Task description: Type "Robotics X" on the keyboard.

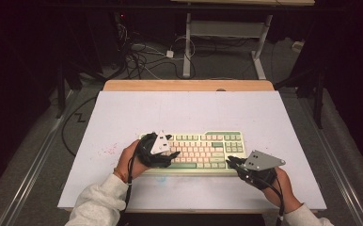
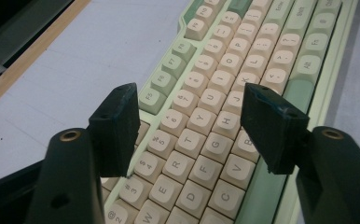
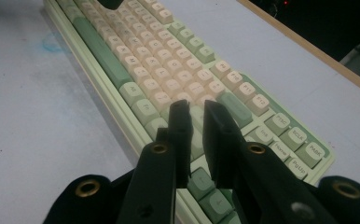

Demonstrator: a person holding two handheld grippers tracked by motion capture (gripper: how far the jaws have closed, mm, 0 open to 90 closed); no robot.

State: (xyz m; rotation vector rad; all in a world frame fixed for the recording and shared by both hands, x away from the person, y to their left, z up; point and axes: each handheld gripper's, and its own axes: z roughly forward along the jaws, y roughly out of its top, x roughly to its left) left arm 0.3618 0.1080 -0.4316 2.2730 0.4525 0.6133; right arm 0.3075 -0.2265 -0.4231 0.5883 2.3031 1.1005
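We are hovering both tongs over the mechanical keyboard (image 1: 193, 151) lying near the front of the bench (image 1: 123, 113). The left tongs (image 2: 192, 121) are standing released, nothing between them, above the letter keys. The right tongs (image 3: 196, 122) are sitting nearly clenched, empty, over the keyboard's right end. If we are pressing down off-centre, a jaw tip could be catching a neighbouring keycap or shoving the keyboard sideways.
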